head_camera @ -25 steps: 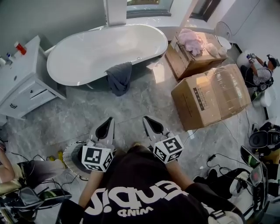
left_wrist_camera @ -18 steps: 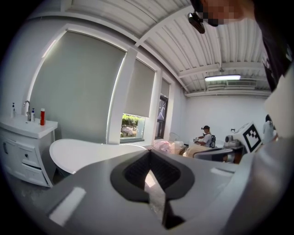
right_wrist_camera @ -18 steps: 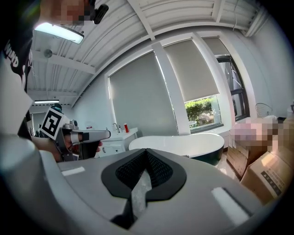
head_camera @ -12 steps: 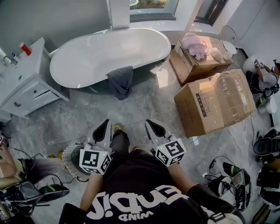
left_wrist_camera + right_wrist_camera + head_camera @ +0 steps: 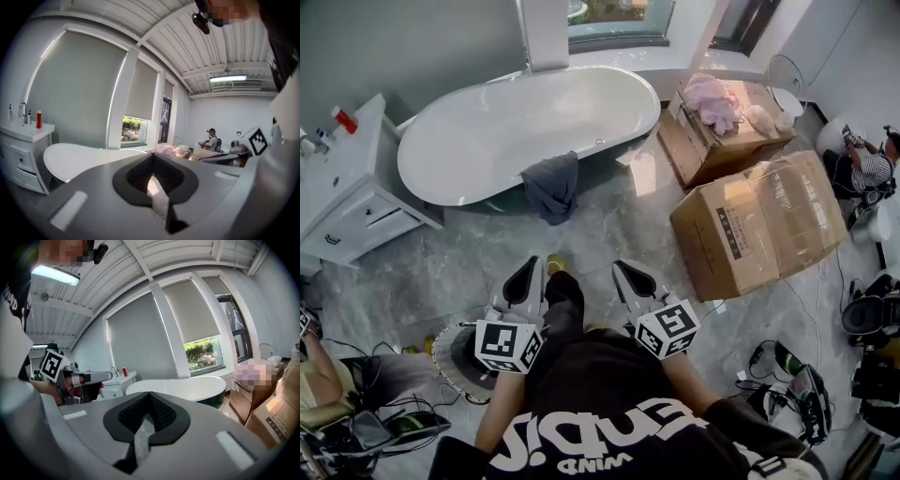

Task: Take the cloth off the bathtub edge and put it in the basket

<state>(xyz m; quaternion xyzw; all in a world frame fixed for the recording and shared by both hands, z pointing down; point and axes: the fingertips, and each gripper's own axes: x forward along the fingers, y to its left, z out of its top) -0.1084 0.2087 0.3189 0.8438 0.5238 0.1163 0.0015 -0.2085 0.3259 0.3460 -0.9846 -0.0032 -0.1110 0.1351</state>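
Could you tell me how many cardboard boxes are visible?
2: one cardboard box beside the bathtub, with pink fabric on top; a larger wrapped box nearer the camera. More may be hidden.

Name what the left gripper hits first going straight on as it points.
From the left gripper, the line crosses floor to the gray cloth on the bathtub edge, most likely; depth is unclear, so perhaps the bathtub wall beside it.

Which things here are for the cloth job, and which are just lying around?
For the job:
grey cloth
bathtub
round basket, probably the one meant

Just lying about:
cardboard boxes
pink bundle
white cabinet
red bottle
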